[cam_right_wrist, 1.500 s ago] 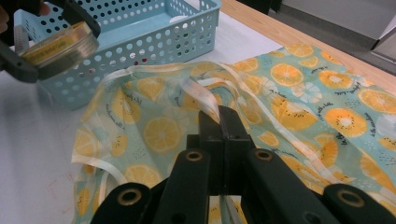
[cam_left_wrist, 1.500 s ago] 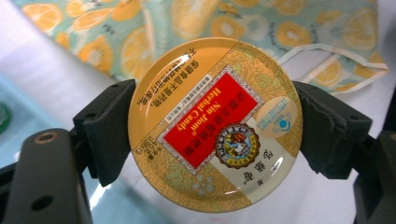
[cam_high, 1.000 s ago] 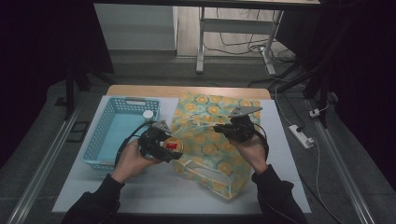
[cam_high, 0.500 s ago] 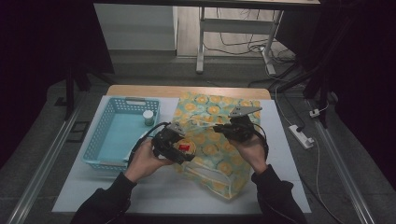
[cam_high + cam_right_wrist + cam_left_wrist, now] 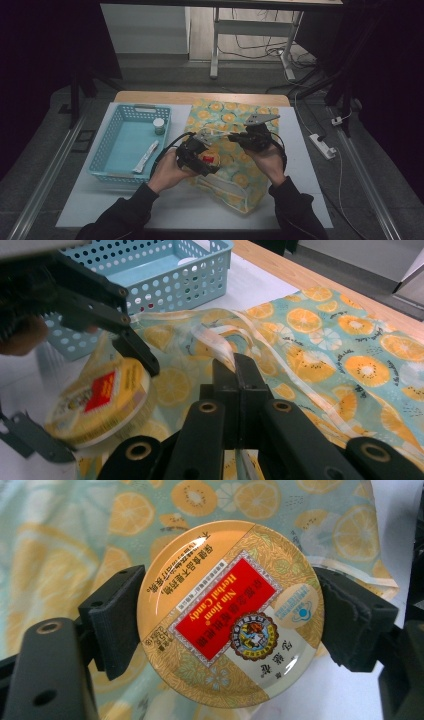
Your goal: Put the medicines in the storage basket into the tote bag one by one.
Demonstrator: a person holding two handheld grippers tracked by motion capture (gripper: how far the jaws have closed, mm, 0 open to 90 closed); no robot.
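Holding candy tin (image 5: 230,612) over bag (image 5: 235,117)

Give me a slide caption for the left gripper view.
Left claw clamps a round Nin Jiom Herbal Candy tin over the citrus-print bag.

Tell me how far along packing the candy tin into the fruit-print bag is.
Done: the left gripper is shut on the round candy tin, lifted over the bag. In hand: the right gripper pinches the bag's handle strap, holding it up. Left: the tin isn't inside yet; a small jar and sachet lie in the blue basket.
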